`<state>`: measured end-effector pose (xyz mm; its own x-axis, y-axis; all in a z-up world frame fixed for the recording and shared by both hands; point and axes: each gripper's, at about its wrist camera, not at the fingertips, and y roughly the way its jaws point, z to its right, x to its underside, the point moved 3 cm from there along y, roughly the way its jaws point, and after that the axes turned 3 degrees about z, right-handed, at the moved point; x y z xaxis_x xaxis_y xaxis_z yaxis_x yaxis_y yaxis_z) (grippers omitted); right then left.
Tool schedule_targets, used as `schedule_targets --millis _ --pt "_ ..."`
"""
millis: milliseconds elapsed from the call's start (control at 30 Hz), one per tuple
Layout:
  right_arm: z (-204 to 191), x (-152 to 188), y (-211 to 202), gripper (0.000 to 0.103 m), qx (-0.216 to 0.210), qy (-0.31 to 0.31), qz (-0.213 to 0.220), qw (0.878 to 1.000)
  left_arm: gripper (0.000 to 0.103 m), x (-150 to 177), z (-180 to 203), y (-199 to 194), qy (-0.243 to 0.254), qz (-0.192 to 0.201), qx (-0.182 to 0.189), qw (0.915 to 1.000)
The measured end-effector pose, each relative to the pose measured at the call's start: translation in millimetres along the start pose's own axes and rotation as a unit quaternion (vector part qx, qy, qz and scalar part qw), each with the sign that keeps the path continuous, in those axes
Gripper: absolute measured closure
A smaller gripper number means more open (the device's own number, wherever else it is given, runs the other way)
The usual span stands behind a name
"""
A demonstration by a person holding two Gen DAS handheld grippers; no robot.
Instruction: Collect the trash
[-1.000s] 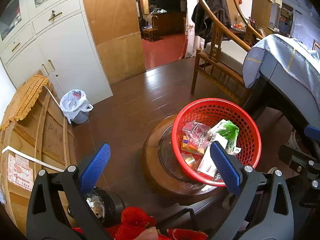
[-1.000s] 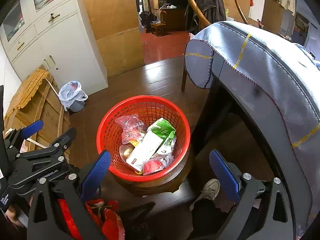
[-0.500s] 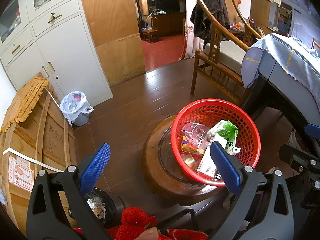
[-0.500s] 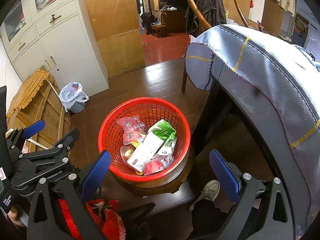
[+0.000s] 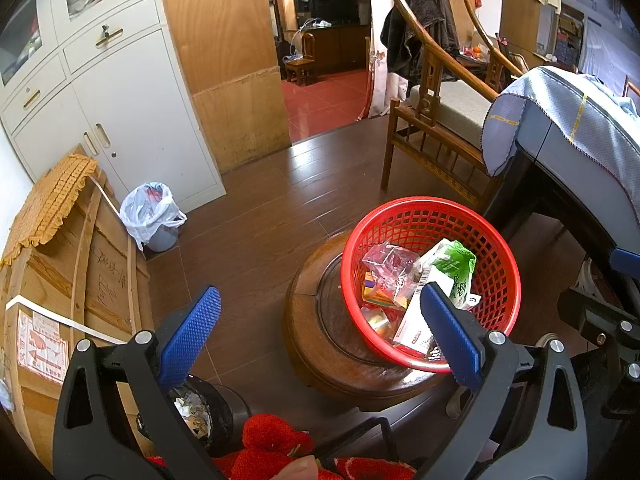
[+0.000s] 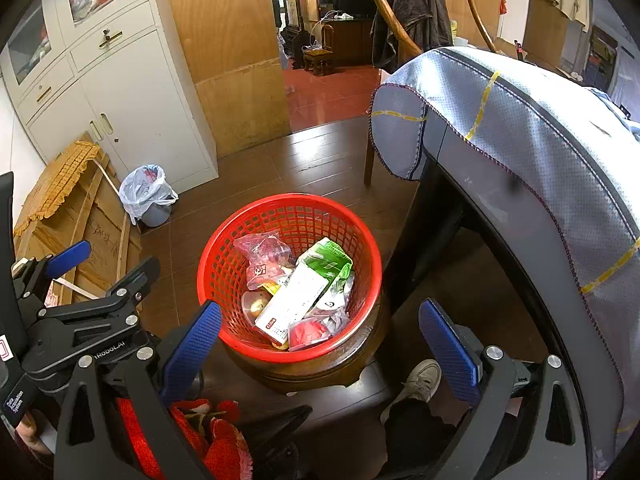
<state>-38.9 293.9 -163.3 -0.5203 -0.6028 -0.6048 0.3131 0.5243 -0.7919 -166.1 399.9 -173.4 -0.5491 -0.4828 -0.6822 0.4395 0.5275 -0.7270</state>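
A red basket [image 6: 362,276] sits on a round wooden stool [image 5: 320,344] on the dark plank floor, close beside a table draped in a blue-grey cloth [image 6: 520,128]. The trash lies inside the basket: a pink crinkled plastic bag [image 6: 262,256], a long white carton [image 6: 290,304] lying across the middle, a green-and-white pouch [image 6: 326,258] against the far side, and a small red wrapper [image 6: 308,330] at the near rim. The right gripper [image 6: 320,340] hangs above the near edge of the basket with its blue-padded fingers spread wide and nothing between them. The left gripper [image 5: 320,332] hovers off to the basket's left, its jaws likewise wide apart and holding nothing; its right pad overlaps the basket rim in its own view. Over by the white cabinet [image 5: 120,100] stands a small bin lined with a white plastic bag [image 5: 150,216], well apart from the stool, next to a wooden crate [image 5: 60,280]. A person's pale shoe [image 6: 420,380] rests on the floor beneath the right gripper.
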Motion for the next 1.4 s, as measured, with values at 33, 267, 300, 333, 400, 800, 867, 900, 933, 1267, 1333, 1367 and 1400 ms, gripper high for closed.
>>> schedule_targets --millis 33,267,300,333,400,800,867,900,933,1267,1333,1367,1400 --pt "0.0 0.1 0.0 0.006 0.000 0.000 0.000 1.000 0.007 0.1 -0.4 0.1 0.000 0.000 0.000 1.0000" --pt "-0.2 0.3 -0.4 0.006 0.000 -0.001 0.000 1.000 0.007 0.2 0.0 0.2 0.000 0.000 0.000 1.0000" --pt "-0.3 0.4 -0.3 0.006 -0.001 0.000 0.000 1.000 0.007 0.2 0.5 0.1 0.000 0.000 0.000 1.0000" --pt "-0.2 0.4 -0.2 0.006 0.000 0.000 0.000 1.000 0.007 0.2 0.5 0.0 0.001 0.000 0.000 1.0000" --pt "-0.2 0.4 -0.2 0.006 -0.001 0.000 0.000 1.000 0.007 0.4 0.2 0.1 0.000 0.000 0.000 1.0000" --pt "0.0 0.3 0.3 0.006 -0.001 0.000 0.000 1.000 0.007 0.8 1.5 -0.1 0.000 -0.001 0.001 1.0000" --pt "0.1 0.3 0.3 0.006 -0.001 0.001 0.000 1.000 0.007 1.3 1.5 -0.3 0.000 -0.001 0.000 1.0000" --pt "0.2 0.3 0.4 0.006 -0.001 0.001 0.000 1.000 0.007 1.4 1.9 -0.7 0.001 0.000 0.000 1.0000" --pt "-0.4 0.8 -0.2 0.006 0.000 0.001 0.000 1.000 0.007 1.4 2.3 -0.7 0.001 0.000 0.000 1.0000" --pt "-0.6 1.6 -0.9 0.006 -0.001 0.001 0.000 1.000 0.007 3.3 1.3 0.5 0.003 -0.003 0.000 1.0000" --pt "-1.2 2.0 -1.6 0.006 -0.001 0.001 0.000 1.000 0.007 3.8 0.4 0.3 0.003 -0.003 0.002 1.0000" --pt "-0.4 1.6 -0.9 0.006 -0.001 0.001 0.001 1.000 0.007 3.1 0.0 0.8 0.004 -0.003 0.003 1.0000" --pt "-0.2 1.5 -0.7 0.006 -0.001 0.001 0.001 1.000 0.007 3.4 -0.1 0.3 0.004 -0.002 0.003 1.0000"
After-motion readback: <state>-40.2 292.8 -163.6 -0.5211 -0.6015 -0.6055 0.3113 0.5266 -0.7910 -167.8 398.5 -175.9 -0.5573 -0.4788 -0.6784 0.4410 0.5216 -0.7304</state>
